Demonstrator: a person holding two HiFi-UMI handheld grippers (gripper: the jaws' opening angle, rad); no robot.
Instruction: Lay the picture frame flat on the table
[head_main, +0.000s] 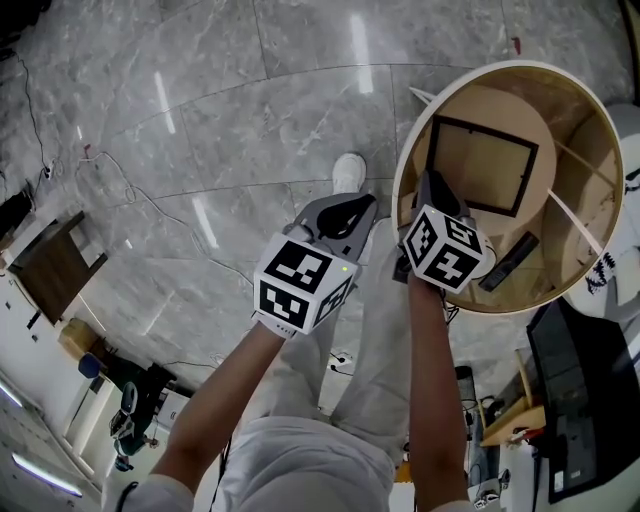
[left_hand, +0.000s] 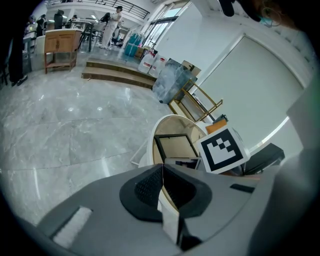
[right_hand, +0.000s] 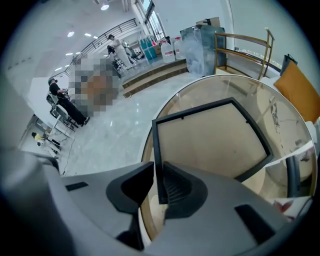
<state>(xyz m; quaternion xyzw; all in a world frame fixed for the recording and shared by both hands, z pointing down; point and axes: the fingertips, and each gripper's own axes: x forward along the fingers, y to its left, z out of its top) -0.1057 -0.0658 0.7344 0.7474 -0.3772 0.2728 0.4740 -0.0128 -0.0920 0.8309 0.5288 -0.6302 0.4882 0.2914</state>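
Note:
The picture frame (head_main: 483, 165), black-rimmed with a tan back, lies flat on the round glass table (head_main: 398, 190). My right gripper (head_main: 432, 186) is at the frame's near left corner. In the right gripper view the frame (right_hand: 210, 145) has its left edge running between the jaws, and the gripper (right_hand: 157, 182) is shut on it. My left gripper (head_main: 350, 210) hangs over the floor to the left of the table, shut on nothing, with its jaws (left_hand: 162, 180) pressed together. The left gripper view shows the frame (left_hand: 176, 147) on the table beyond them.
A black bar-shaped object (head_main: 510, 260) lies on the table near its front edge. Black equipment (head_main: 585, 400) stands below right of the table. A person's white shoe (head_main: 348, 172) rests on the grey marble floor. Cables and furniture lie far left.

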